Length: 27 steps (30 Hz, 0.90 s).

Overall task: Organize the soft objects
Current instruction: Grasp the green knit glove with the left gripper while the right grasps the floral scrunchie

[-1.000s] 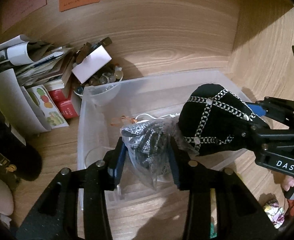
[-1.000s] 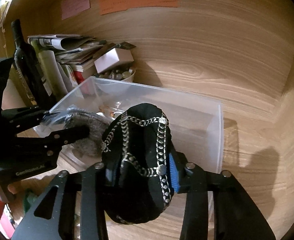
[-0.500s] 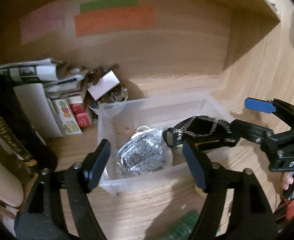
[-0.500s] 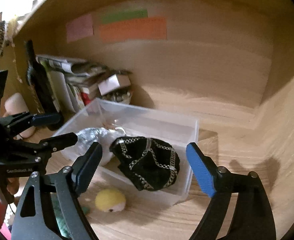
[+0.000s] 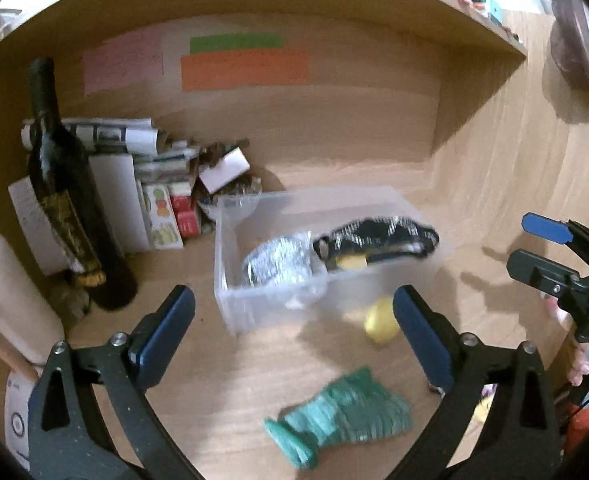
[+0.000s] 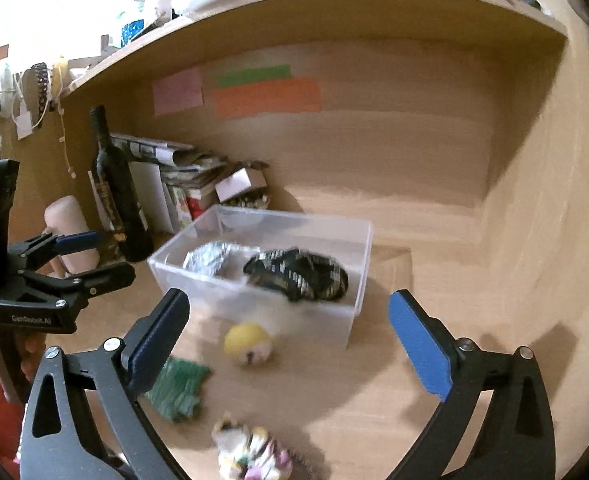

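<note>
A clear plastic bin (image 5: 262, 304) (image 6: 358, 240) stands on the wooden desk. Inside lie a silvery bagged item (image 5: 280, 260) (image 6: 208, 258) on the left and a black pouch with silver chains (image 5: 378, 234) (image 6: 298, 274) on the right. In front of the bin lie a yellow ball (image 5: 380, 320) (image 6: 248, 344), a green knitted piece (image 5: 342, 412) (image 6: 176, 394) and a floral fabric item (image 6: 248, 452). My left gripper (image 5: 294, 336) (image 6: 90, 254) is open and empty, back from the bin. My right gripper (image 6: 288, 340) (image 5: 534, 244) is open and empty.
A dark wine bottle (image 5: 68, 200) (image 6: 116, 196) stands left of the bin, with stacked papers and boxes (image 5: 146, 184) behind it. A cream jug (image 5: 6, 300) sits at far left. Coloured notes (image 5: 242, 64) hang on the back wall. A wooden side wall rises on the right.
Both grippers let go of their items into the bin, opened, and pulled back and up. The bagged item and black pouch now lie in the bin.
</note>
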Each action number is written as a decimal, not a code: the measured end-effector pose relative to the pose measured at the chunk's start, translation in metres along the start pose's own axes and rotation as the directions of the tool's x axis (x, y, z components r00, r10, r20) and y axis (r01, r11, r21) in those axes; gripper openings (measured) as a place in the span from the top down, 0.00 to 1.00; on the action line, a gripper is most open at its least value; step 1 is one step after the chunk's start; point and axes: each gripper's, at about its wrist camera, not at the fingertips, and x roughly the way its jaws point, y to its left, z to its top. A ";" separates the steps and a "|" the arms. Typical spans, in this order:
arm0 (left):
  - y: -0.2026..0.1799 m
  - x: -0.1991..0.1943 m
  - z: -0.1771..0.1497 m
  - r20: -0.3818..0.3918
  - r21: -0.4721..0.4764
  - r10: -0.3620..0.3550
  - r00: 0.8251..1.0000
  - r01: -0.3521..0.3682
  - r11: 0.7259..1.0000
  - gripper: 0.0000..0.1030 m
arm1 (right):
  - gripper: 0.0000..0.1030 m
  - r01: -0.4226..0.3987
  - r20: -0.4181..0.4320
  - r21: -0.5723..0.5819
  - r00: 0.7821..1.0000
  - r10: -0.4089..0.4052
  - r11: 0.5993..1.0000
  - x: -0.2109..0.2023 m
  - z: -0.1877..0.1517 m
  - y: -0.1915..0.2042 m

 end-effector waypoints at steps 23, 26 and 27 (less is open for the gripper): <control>-0.016 0.048 -0.090 -0.258 -0.064 -0.052 0.965 0.037 0.997 0.02 | 0.56 -0.080 -0.296 0.024 0.951 0.083 0.997 0.038 -0.091 0.013; -0.013 0.050 -0.090 -0.249 -0.084 -0.069 0.966 0.049 0.995 0.07 | 0.70 -0.089 -0.297 0.022 0.950 0.092 0.996 0.040 -0.090 0.014; -0.012 0.050 -0.090 -0.249 -0.095 -0.082 0.965 0.060 0.994 0.13 | 0.74 -0.093 -0.293 0.024 0.951 0.096 0.995 0.040 -0.089 0.014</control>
